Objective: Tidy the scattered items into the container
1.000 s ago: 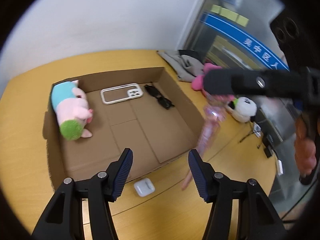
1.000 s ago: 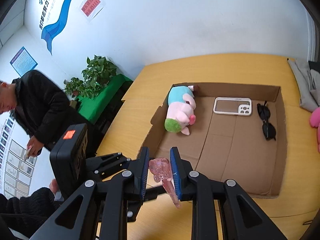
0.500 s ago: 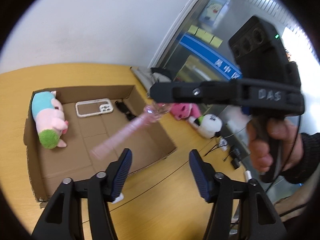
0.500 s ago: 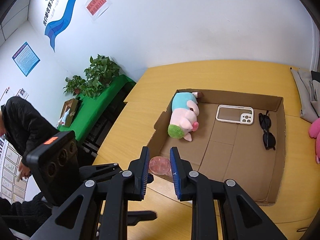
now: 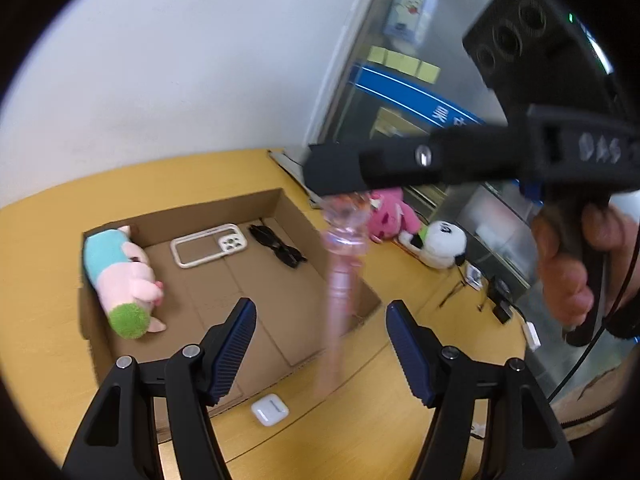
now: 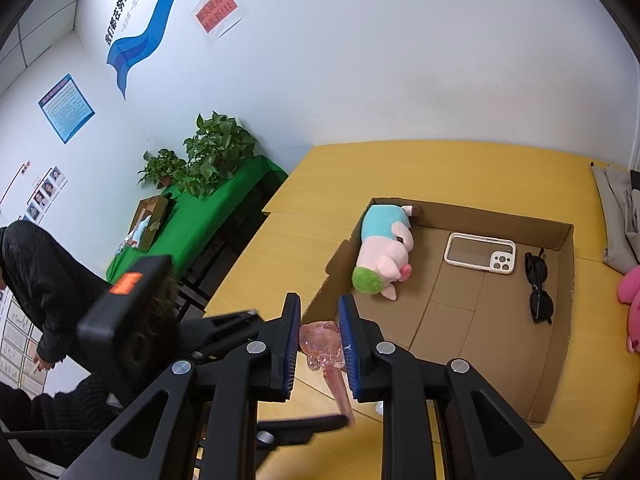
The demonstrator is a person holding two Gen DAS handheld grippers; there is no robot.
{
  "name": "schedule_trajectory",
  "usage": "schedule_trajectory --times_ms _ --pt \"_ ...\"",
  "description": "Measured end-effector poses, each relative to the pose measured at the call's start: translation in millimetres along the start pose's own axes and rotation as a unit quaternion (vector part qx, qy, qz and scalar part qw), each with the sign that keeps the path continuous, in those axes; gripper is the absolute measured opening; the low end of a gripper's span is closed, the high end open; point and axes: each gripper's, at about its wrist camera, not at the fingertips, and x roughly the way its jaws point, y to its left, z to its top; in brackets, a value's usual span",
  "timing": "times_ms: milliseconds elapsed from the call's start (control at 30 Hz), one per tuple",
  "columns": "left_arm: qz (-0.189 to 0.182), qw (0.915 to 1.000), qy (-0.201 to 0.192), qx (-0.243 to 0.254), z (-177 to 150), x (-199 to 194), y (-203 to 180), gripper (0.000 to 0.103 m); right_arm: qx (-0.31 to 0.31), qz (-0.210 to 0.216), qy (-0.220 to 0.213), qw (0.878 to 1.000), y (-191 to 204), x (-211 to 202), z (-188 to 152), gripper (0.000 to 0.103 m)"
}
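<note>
A shallow cardboard box lies on the yellow table. In it are a pink plush pig, a white phone case and black sunglasses. My right gripper is shut on the head of a pink translucent wand toy, which hangs blurred above the box's near right corner. My left gripper is open and empty over the box's near edge. A white earbud case lies on the table in front of the box.
A pink plush and a panda plush lie on the table right of the box. Grey cloth lies at the far right. A person in black stands left of the table, by a green-covered bench with plants.
The right gripper has swung the wand from slanting over the box floor to hanging almost upright near the box's right corner. The left gripper's view shifted slightly; its jaws stay open.
</note>
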Motion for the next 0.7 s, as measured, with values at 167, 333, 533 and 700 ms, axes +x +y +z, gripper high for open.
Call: schedule_trajectory --times_ms 167,333,533,700 --pt "-0.011 0.9999 0.001 -0.01 1.0 9.3 6.4 0.065 -0.005 0.003 -0.004 1.0 5.4 -7.5 3.9 0.007" --pt "-0.013 0.9994 0.021 -0.023 -5.0 16.2 13.8 0.013 -0.002 -0.005 -0.007 1.0 0.8 -8.6 5.9 0.007" --pt "0.022 0.9969 0.016 -0.074 -32.1 -2.0 35.0 0.011 0.037 -0.022 0.005 0.999 -30.9 1.1 -14.0 0.01" --pt "0.065 0.9859 0.026 -0.152 -76.7 -29.4 70.6 0.062 0.135 -0.047 0.101 0.985 -92.7 44.3 -77.2 0.072"
